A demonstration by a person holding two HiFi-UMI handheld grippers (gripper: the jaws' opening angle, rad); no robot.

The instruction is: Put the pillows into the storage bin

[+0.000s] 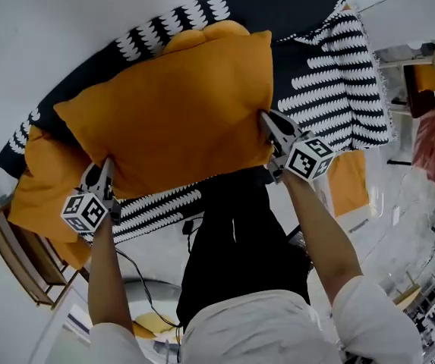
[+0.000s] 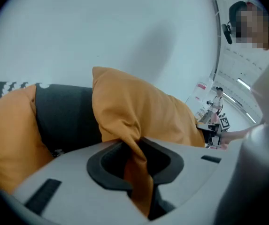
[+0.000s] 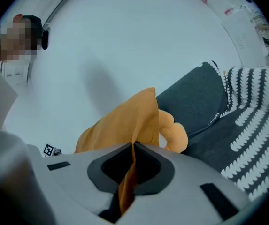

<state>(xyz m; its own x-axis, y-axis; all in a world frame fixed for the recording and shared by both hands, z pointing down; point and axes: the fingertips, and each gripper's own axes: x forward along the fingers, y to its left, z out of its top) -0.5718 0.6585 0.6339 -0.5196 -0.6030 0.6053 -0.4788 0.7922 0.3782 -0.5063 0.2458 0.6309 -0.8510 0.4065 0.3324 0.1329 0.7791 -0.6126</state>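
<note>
A large orange pillow (image 1: 171, 112) hangs lifted over a sofa draped in a black-and-white patterned blanket (image 1: 338, 89). My left gripper (image 1: 103, 171) is shut on its near left corner; the left gripper view shows orange cloth (image 2: 139, 172) pinched between the jaws. My right gripper (image 1: 267, 126) is shut on the near right corner, with a fold of cloth (image 3: 129, 182) clamped between its jaws. A second orange pillow (image 1: 35, 192) lies on the sofa's left end. A third (image 1: 202, 35) peeks out behind the lifted one.
A wooden rack (image 1: 20, 260) stands at the lower left. At the right sits a clear plastic container (image 1: 399, 203) with something orange (image 1: 350, 180) at it; whether inside, I cannot tell. Shelves and clutter (image 1: 422, 82) line the far right. A white wall is behind the sofa.
</note>
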